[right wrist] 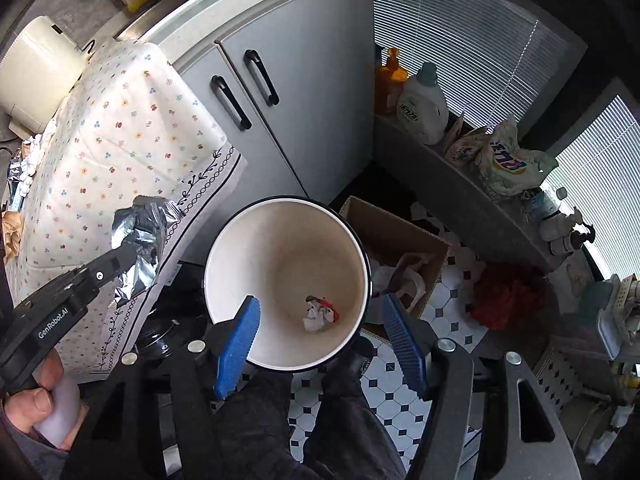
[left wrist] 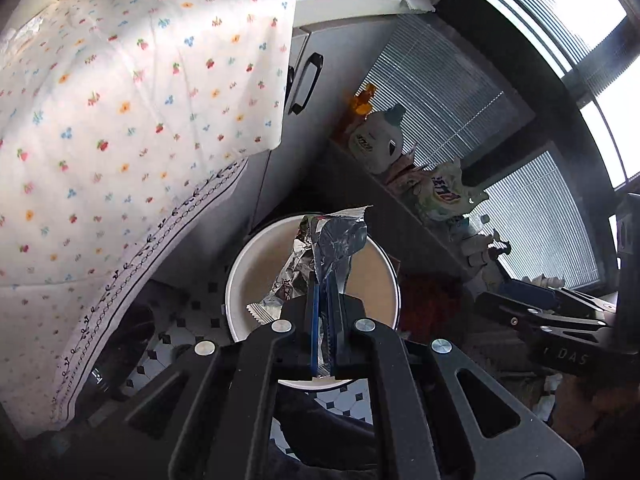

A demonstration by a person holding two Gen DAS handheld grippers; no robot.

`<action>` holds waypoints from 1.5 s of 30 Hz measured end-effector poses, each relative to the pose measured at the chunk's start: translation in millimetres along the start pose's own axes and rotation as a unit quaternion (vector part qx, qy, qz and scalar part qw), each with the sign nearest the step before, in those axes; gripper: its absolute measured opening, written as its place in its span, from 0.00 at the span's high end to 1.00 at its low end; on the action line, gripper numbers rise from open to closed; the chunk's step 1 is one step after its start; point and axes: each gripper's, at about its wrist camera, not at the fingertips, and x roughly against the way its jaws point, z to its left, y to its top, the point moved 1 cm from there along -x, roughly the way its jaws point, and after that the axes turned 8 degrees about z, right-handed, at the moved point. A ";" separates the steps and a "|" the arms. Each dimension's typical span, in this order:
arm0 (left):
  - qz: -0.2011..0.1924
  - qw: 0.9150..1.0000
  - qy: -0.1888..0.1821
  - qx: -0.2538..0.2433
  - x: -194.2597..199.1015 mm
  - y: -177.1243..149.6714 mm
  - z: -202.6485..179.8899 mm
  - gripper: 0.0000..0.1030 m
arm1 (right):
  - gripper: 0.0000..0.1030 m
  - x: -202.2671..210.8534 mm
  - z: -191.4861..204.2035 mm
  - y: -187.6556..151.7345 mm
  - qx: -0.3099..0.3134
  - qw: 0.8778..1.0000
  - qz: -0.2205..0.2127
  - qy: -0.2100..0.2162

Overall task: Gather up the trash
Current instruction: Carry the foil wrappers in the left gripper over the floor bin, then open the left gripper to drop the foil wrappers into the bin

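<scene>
Crinkled silver foil wrapper (left wrist: 320, 256) is pinched in the closed left gripper (left wrist: 322, 320) above the round white bin's rim (right wrist: 224, 240); crumpled scraps (right wrist: 320, 314) lie inside. Right gripper (right wrist: 320, 340) is spread apart, empty.

We see a floor (right wrist: 452, 320) of white tiles with little black squares. Grey cupboard doors (right wrist: 304, 92) with black handles (right wrist: 230, 102) stand at the back, under a pale surface (right wrist: 224, 0). A white cloth with tiny flowers (right wrist: 120, 136) hangs over something big beside the cupboard. Windows with striped blinds (right wrist: 452, 40) let in bright daylight. Under the windows runs a grey ledge (right wrist: 472, 196). On it stand a white bottle (right wrist: 424, 106), an orange bottle (right wrist: 390, 80) and some crumpled bags (right wrist: 500, 160). A brown cardboard box (right wrist: 396, 240) sits on the floor, near a fluffy red thing (right wrist: 508, 296).
</scene>
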 end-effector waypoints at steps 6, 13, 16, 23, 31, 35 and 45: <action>0.038 0.999 -0.005 0.005 -45.6 -14.3 -4.0 0.96 | 0.34 1.5 -21.4 -12.9 -0.013 1.000 0.001 -0.017; 0.069 0.998 -0.006 0.006 -86.1 -21.8 -2.2 0.96 | 0.34 2.1 -39.6 -26.9 -0.034 0.999 0.008 -0.035; 0.079 0.997 -0.012 0.011 -95.4 -21.0 -2.9 0.95 | 0.34 1.9 -46.4 -31.1 -0.044 0.998 0.010 -0.039; 0.061 0.998 -0.016 0.006 -81.6 -15.1 -6.8 0.46 | 0.30 9.7 -45.9 -28.8 -0.047 0.998 -0.005 -0.033; 0.022 1.000 0.008 0.016 -34.1 -5.1 9.1 0.35 | 0.27 22.3 -12.1 -13.9 -0.015 0.999 -0.028 -0.007; -0.003 1.000 0.019 0.024 -2.5 -0.2 20.7 0.34 | 0.26 29.6 12.4 -3.7 0.003 0.999 -0.041 0.008; -0.095 0.993 0.061 0.045 100.6 12.1 73.8 0.16 | 0.20 55.3 89.5 23.5 0.053 0.994 -0.084 0.048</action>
